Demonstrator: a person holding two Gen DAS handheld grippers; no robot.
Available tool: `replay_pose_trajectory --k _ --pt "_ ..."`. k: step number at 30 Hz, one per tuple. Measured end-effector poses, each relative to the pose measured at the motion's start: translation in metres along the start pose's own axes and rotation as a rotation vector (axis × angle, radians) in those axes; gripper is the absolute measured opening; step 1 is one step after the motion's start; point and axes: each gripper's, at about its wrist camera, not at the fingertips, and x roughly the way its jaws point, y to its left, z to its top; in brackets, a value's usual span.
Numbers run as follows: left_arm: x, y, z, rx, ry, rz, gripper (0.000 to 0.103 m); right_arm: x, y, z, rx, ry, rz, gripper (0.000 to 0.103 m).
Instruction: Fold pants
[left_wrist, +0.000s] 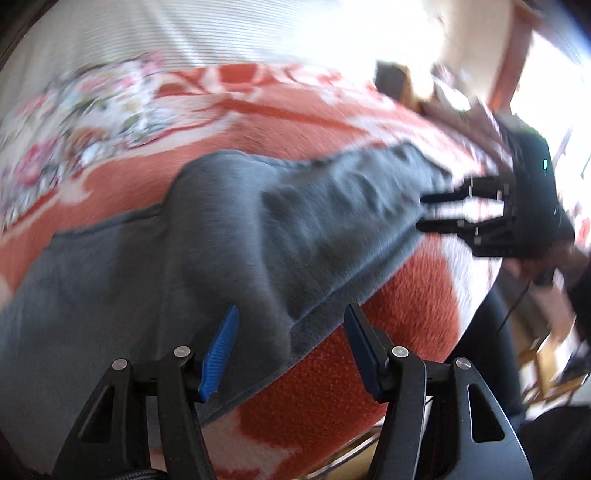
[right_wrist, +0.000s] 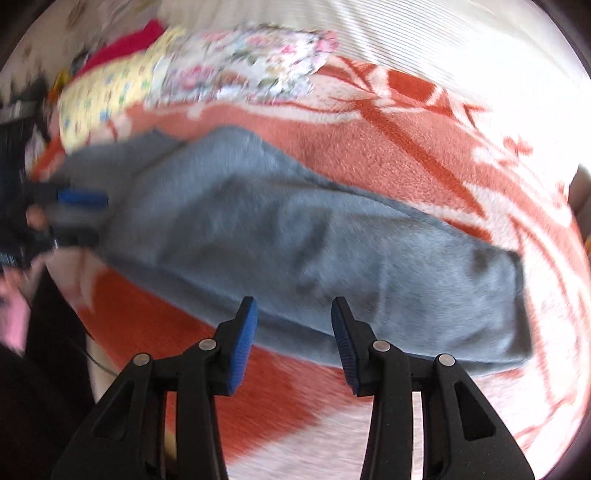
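Grey fleece pants (left_wrist: 229, 236) lie on a red and white patterned blanket (left_wrist: 399, 317), folded lengthwise into a long band. My left gripper (left_wrist: 291, 317) is open, its blue pads just above the near edge of the pants. In the left wrist view my right gripper (left_wrist: 421, 210) is open at the far right end of the pants. In the right wrist view the pants (right_wrist: 295, 236) stretch left to right, my right gripper (right_wrist: 294, 310) is open above their near edge, and the left gripper (right_wrist: 83, 218) shows blurred at their left end.
A floral cloth (right_wrist: 251, 62) and a yellow patterned cloth (right_wrist: 107, 92) lie at the back of the blanket (right_wrist: 388, 147). Dark furniture and clutter (left_wrist: 546, 332) stand beyond the bed's right edge. A striped white wall (left_wrist: 221, 29) is behind.
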Motion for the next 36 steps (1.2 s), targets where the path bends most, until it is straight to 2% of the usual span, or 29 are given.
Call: replay_pose_trajectory --k 3,5,9,13,14,15,17,19,20,24,27,33,35,36 --pt "0.018 -0.015 0.0 0.128 0.057 0.064 0.06 0.006 -0.003 -0.004 -0.091 0.021 -0.022 0.044" --pt "0.026 -0.014 -0.002 0.165 0.088 0.077 0.06 0.011 -0.006 -0.006 -0.142 0.036 -0.037 0.044" --pt "0.039 -0.009 -0.009 0.21 0.151 0.086 0.06 0.024 -0.008 -0.008 -0.219 0.078 -0.042 0.044" --pt "0.053 0.006 -0.014 0.206 0.19 0.109 0.06 0.029 -0.011 -0.01 -0.234 0.054 -0.047 0.044" --pt "0.057 0.011 -0.015 0.19 0.204 0.105 0.053 0.03 -0.012 -0.01 -0.223 0.048 -0.045 0.042" --pt "0.06 0.018 -0.016 0.167 0.218 0.105 0.046 0.029 -0.014 -0.009 -0.211 0.04 -0.05 0.028" --pt "0.058 0.03 -0.013 0.128 0.218 0.092 0.027 0.027 -0.019 -0.008 -0.168 0.028 -0.058 0.01" --pt "0.051 0.039 -0.009 0.096 0.216 0.053 0.013 0.018 -0.024 -0.008 -0.134 0.0 -0.044 0.005" --pt "0.047 0.041 -0.007 0.093 0.211 0.039 0.012 0.011 -0.025 -0.008 -0.122 -0.014 -0.04 0.004" --pt "0.029 0.029 -0.008 0.146 0.194 -0.007 0.009 -0.011 -0.029 -0.01 -0.109 -0.036 -0.029 0.004" --pt "0.033 0.017 -0.019 0.198 0.216 -0.025 0.009 -0.014 -0.034 -0.016 -0.104 -0.016 -0.028 0.004" --pt "0.049 0.028 -0.028 0.136 0.267 -0.062 0.01 0.012 -0.041 -0.031 -0.049 0.045 -0.014 0.004" --pt "0.042 0.029 -0.023 0.136 0.267 -0.05 0.014 0.011 -0.044 -0.032 -0.001 0.027 0.007 0.011" --pt "0.037 0.029 -0.02 0.144 0.262 -0.046 0.014 0.008 -0.046 -0.033 0.022 0.018 0.02 0.019"
